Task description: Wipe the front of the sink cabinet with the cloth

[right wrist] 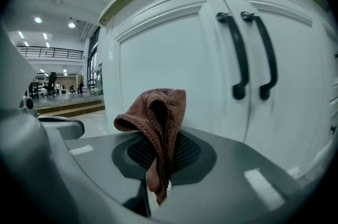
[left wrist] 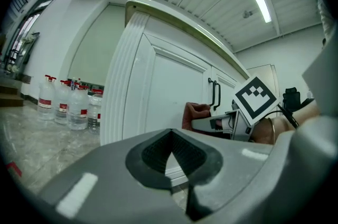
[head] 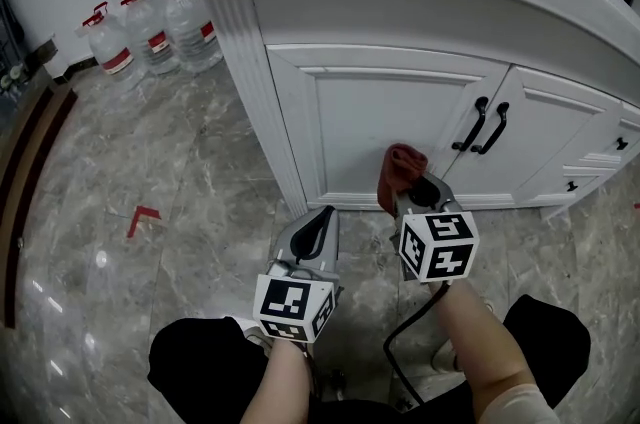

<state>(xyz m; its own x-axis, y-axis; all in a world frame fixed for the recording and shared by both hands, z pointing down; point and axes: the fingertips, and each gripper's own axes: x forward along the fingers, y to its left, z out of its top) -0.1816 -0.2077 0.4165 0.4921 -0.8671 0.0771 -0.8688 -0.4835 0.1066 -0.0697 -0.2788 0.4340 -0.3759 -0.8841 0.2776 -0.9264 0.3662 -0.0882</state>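
- Right gripper (head: 412,195): jaws pressed together on the cloth (head: 400,170). In the right gripper view the cloth (right wrist: 158,121) is pinched at its lower end between my pads, and the rest stands up in a folded bunch above the jaws.
- Cloth is reddish-brown and knitted. It sits in front of the cabinet (head: 300,22), low on the left door (head: 370,112), left of and below the two black handles (head: 482,125).
- In the left gripper view the cloth (left wrist: 194,113) sits right at the door face. I cannot tell whether it touches.
- In the right gripper view the handles (right wrist: 252,54) are up and to the right of the cloth. Each hangs upright, one on either side of the door seam.
- Left gripper (head: 316,232): jaws closed on each other, nothing between them, confirmed in the left gripper view (left wrist: 174,162). It is held to the left of the right gripper and lower, over the floor (head: 150,172) just off the cabinet's base, not in contact with the door.
- Water bottles (head: 150,30) with red caps stand on the floor at the cabinet's left end, well apart from both grippers.
- A black cable (head: 408,327) runs down from the right gripper.
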